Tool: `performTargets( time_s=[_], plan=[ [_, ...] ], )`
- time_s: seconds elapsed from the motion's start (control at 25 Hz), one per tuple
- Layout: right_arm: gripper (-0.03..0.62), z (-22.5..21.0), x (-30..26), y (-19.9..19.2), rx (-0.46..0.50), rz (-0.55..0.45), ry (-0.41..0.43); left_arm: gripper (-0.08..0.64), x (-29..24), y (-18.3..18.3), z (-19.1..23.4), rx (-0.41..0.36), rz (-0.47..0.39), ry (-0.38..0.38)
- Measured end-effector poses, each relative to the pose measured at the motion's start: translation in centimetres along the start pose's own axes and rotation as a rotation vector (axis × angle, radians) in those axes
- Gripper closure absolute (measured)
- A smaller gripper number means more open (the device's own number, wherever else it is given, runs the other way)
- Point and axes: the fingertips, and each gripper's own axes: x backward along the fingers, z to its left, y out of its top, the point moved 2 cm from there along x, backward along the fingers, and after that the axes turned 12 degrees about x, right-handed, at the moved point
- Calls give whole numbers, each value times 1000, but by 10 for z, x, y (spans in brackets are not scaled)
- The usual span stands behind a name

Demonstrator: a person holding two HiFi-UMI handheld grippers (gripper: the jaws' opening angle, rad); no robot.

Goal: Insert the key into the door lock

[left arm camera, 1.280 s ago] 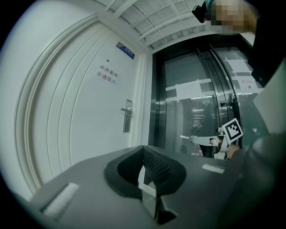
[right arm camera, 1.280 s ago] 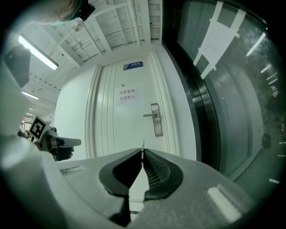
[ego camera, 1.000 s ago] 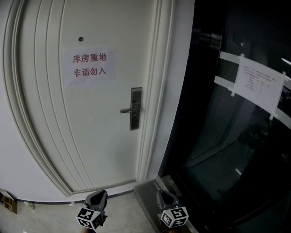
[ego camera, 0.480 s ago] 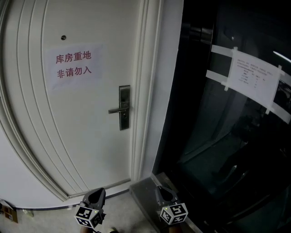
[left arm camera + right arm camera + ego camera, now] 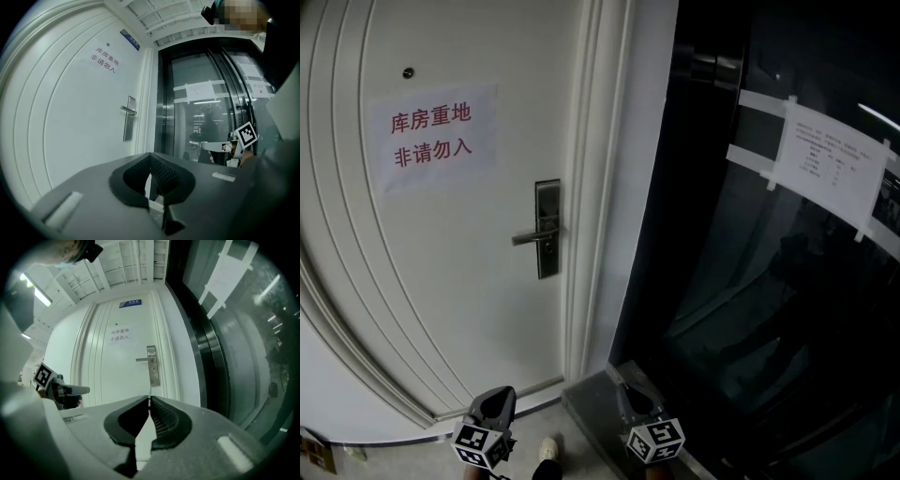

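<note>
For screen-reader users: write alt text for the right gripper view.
The right gripper, jaws shut on what looks like a key edge-on, points at a white door with lever handle and lock plate. A sign with red characters hangs above; the left gripper shows at lower left, dark glass at right.

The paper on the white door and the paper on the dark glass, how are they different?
The paper on the white door has big red characters; the paper on the dark glass has tiny dark print, too small to read. White tape strips stick out past the edges of the paper on the dark glass; the paper on the white door shows no tape. Both are pale sheets stuck flat on upright surfaces.
</note>
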Motion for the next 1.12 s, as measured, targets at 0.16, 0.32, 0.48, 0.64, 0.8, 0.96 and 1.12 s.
performTargets(
  time_s=[0.16,0.32,0.48,0.64,0.8,0.96,1.12],
  plan=[
    [583,-6,-32,-1,12,1,-3,557,-31,9,20,-4,2,-18],
    [583,-15,-61,-3,1,-1,-18,557,-63,20,37,-7,11,-40],
    [583,-24,-89,5,4,10,-26,557,-90,31,51,-4,14,-57],
    [583,-33,-116,8,6,4,-36,557,-113,40,67,-1,11,-65],
    [583,-38,-143,9,45,7,-25,557,-129,43,84,9,18,-63],
    [583,-40,-173,21,94,4,-13,557,-142,45,102,20,23,-52],
    [583,-41,-200,30,116,-3,3,557,-153,47,119,33,29,-44]
  ],
)
